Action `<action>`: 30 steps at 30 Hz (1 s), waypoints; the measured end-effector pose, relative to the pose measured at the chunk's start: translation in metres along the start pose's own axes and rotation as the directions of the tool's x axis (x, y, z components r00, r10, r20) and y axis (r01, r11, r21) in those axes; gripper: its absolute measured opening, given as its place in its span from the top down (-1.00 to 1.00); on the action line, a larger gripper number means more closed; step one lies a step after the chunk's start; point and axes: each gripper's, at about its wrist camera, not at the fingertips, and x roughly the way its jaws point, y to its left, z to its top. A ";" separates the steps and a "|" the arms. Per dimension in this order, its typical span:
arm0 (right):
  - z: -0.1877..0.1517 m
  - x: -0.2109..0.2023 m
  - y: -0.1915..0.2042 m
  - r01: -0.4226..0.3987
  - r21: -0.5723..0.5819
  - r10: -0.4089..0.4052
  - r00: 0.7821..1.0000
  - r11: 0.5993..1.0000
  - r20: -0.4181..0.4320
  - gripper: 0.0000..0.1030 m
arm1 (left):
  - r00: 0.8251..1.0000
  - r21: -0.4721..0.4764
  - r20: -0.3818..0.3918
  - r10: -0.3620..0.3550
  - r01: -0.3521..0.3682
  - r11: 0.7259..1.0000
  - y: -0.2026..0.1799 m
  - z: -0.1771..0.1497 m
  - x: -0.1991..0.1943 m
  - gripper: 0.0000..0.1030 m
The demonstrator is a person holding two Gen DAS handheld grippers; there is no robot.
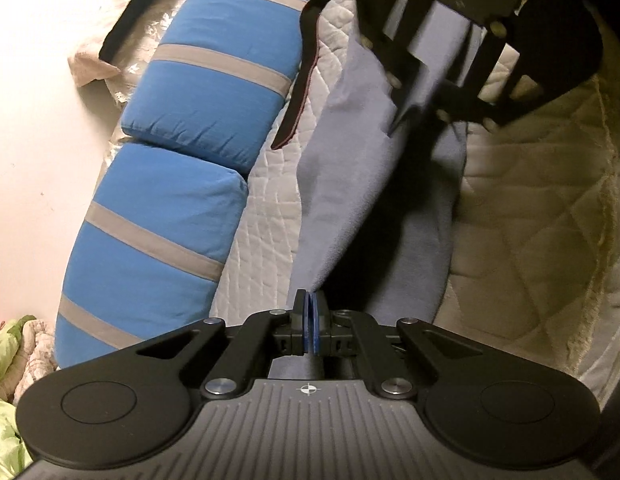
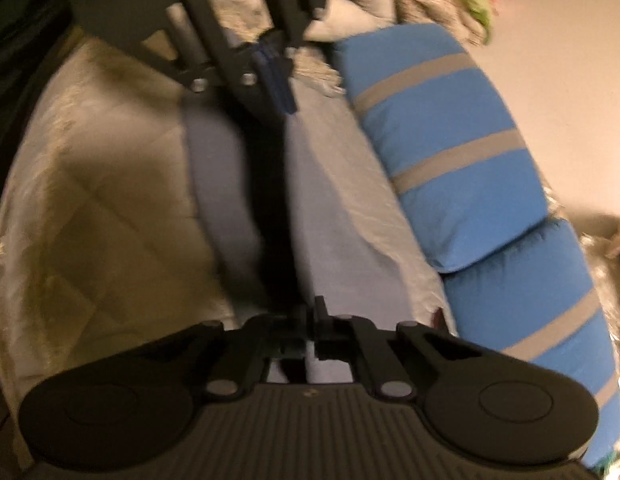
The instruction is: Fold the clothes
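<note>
A lavender-grey garment (image 1: 342,184) is stretched between my two grippers above a quilted bed cover (image 1: 522,216). My left gripper (image 1: 310,312) is shut on one end of it, its blue pads pinching the cloth. My right gripper shows at the top of the left wrist view (image 1: 410,96), holding the far end. In the blurred right wrist view my right gripper (image 2: 312,320) is shut on the garment (image 2: 330,216), and my left gripper (image 2: 278,80) holds the opposite end, its jaws closed.
Two blue pillows with grey stripes (image 1: 214,64) (image 2: 462,152) lie along the bed by a pale wall. A dark strap (image 1: 302,76) lies on the quilt beside them. A dark blue cloth (image 1: 138,8) lies farther off. Green and pink laundry (image 1: 6,360) is piled at one end.
</note>
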 end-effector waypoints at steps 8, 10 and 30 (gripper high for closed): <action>-0.005 -0.001 0.005 -0.053 -0.014 0.052 0.998 0.999 -0.022 0.95 | 0.996 0.062 -0.029 -0.088 0.090 0.994 -0.019 -0.005 -0.004 0.96; -0.005 0.001 0.005 -0.055 -0.013 0.055 0.998 0.998 -0.024 0.95 | 0.994 0.070 -0.039 -0.101 0.104 0.992 -0.024 -0.007 -0.001 0.96; -0.025 0.004 -0.021 -0.001 0.275 -0.004 1.000 0.961 0.018 -0.70 | 0.973 -0.063 -0.224 0.064 -0.080 0.995 0.029 -0.073 0.008 -0.01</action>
